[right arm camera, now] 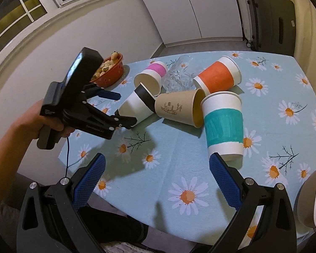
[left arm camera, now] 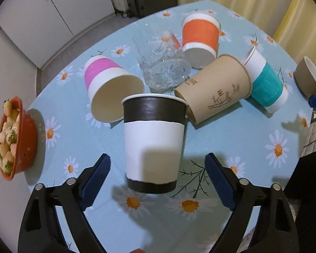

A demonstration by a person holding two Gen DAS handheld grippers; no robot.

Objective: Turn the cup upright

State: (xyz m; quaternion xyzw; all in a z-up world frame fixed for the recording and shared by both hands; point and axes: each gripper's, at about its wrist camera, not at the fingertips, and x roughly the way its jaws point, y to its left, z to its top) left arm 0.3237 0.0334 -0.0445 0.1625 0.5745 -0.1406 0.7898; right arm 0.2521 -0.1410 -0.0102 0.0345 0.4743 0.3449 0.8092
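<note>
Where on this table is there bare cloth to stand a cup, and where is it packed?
Bare tablecloth lies along the near edge, between the right gripper and the teal cup. The middle is crowded: black-and-white cup, kraft cup, pink cup, glass, orange cup.

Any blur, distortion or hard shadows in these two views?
Left wrist view: the black-and-white cup is slightly soft and carries a hard shadow on its side; fisheye bends the table edge. Right wrist view: mostly sharp, dark vignette corners, and the left gripper casts a shadow on the cloth.
</note>
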